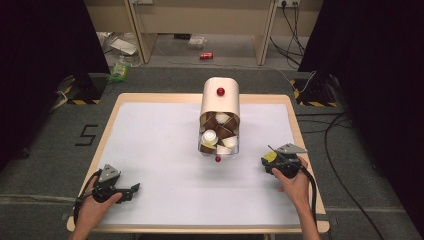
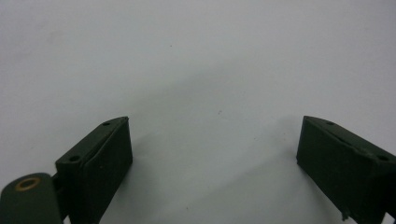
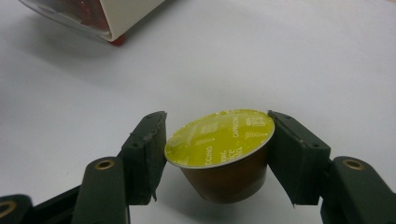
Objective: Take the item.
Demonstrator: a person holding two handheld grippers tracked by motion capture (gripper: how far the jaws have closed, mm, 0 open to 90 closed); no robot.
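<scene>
A brown coffee capsule (image 3: 219,154) with a yellow-green foil lid sits between the jaws of my right gripper (image 3: 217,140), which is shut on it just above the white table top. In the high view that gripper (image 1: 272,161) is at the right side of the table, and the capsule's yellow lid (image 1: 270,156) peeks out at its tip. A cream capsule dispenser (image 1: 220,116) with a red knob lies mid-table, its clear drawer holding several capsules. My left gripper (image 1: 131,190) rests open near the front left, and its jaws stand wide apart over bare table in the left gripper view (image 2: 215,149).
The white table top (image 1: 160,145) has a wooden rim. A small red foot (image 1: 217,159) marks the dispenser's near end. In the right gripper view the dispenser's corner (image 3: 116,21) lies at the upper left. Beyond the table, cables and a red can (image 1: 206,56) lie on the floor.
</scene>
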